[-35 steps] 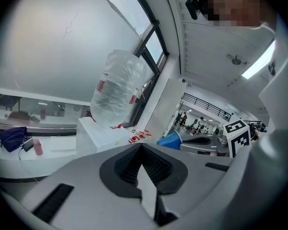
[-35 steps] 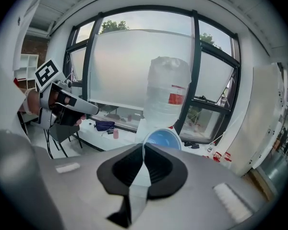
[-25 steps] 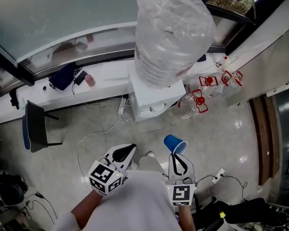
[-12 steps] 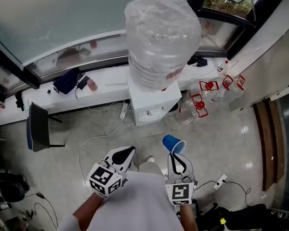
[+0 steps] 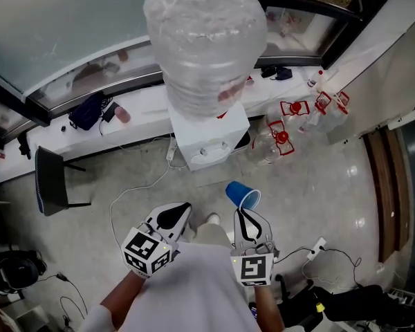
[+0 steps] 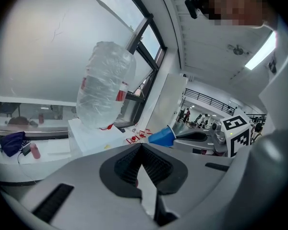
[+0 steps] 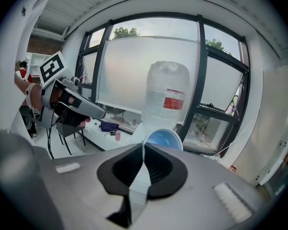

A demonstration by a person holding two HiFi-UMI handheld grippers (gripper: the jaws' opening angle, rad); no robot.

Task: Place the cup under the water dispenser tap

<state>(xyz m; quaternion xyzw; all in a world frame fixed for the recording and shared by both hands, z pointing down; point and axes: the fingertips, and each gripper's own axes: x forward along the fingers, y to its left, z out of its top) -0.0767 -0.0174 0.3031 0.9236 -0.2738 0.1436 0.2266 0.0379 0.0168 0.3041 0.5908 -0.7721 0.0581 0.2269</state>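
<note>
— Right tool (image 5: 245, 211)?
— Clamped on the blue cup (image 5: 243, 194) at its rim. Left tool (image 5: 185, 208) is closed on nothing.
— Where's the cup?
— Head view: above the floor (image 5: 311, 185), short of the water dispenser (image 5: 207, 140). Only the right gripper view shows its open mouth.

I stood in what looked like an office building's open hall. A water dispenser (image 5: 209, 142) with its big upturned bottle (image 5: 204, 43) sat against a wall of frosted windows (image 7: 144, 66), with red-capped spare jugs (image 5: 280, 140) beside it on the glossy tiled floor (image 5: 318, 185). A long white sill (image 5: 149, 109) carried a dark bag (image 5: 86, 109) (and a small pink bottle (image 5: 123, 115)). A chair (image 5: 52, 182) stood below, and cables (image 5: 135, 192) trailed about.
</note>
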